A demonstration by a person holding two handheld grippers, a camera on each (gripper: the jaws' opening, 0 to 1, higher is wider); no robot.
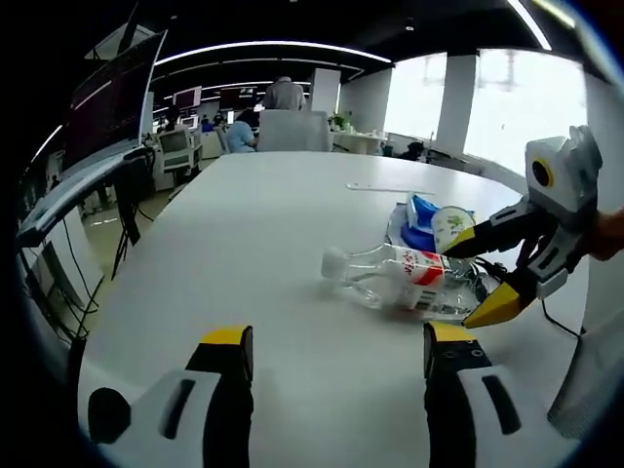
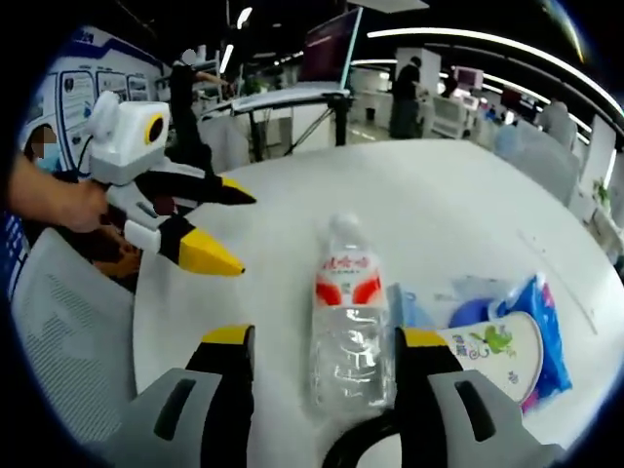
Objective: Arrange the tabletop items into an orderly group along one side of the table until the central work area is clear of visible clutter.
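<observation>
Bottle: clear plastic water bottle with red-and-white label [image 2: 348, 322] lying on the white table [image 2: 458, 210], base between the right gripper [image 2: 322, 351]'s spread jaws.
Left gripper [image 1: 336, 349]: jaws apart, empty.
Right gripper view adds: paper cup [image 2: 497, 346] and blue packet [image 2: 546, 331] at 3 o'clock of the bottle.

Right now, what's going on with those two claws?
Right gripper open, straddling lying bottle. Left gripper open, empty. Paper cup and blue packet beside bottle.

Red characters are showing on the white-and-red label of the clear bottle [image 2: 347, 322] lying between the right hand-held gripper [image 2: 322, 353] jaws, but are blurring beyond reading.
</observation>
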